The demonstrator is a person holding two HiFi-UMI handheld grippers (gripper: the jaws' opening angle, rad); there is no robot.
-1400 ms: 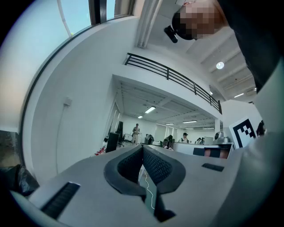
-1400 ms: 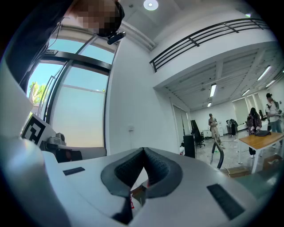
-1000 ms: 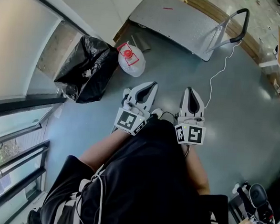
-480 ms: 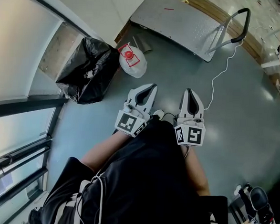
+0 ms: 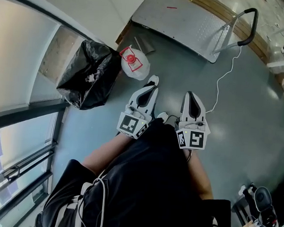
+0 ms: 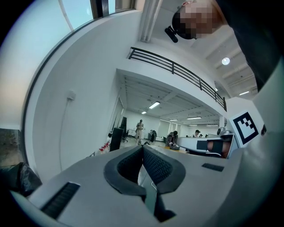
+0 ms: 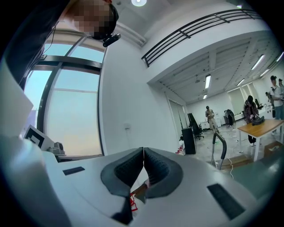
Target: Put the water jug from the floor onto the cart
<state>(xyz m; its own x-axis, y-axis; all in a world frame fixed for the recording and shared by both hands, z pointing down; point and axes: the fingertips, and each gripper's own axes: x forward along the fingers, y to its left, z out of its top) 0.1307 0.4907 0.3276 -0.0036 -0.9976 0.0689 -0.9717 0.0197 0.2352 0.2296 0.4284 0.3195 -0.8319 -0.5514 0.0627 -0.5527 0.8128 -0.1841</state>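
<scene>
Nothing of the task is done yet, as far as it can be judged. In the head view, a black rubbish bag (image 5: 89, 73) is seen at the upper left. Just beside it, to the right, the water jug (image 5: 134, 62) with its red cap is found on the grey floor (image 5: 257, 123); it is not touched by any gripper. Further right, along the upper edge, the flat cart (image 5: 187, 21) is seen with a bare deck, and its handle (image 5: 248, 30) is at the upper right. The jug is therefore not yet gripped, lifted or set on the cart, so the whole carrying is left. As for the pose, both grippers are held low in front of the person's body, side by side and near each other, and are pointed about level toward the jug and cart. The left gripper (image 5: 153, 82) is the nearer one to the jug, its tip a little below it in the picture, but apart from it. Its fingers (image 6: 155, 166) are pressed together with nothing between them. The right gripper (image 5: 189, 94) is held at the centre, and its fingers (image 7: 157, 170) are also pressed together on nothing.
</scene>
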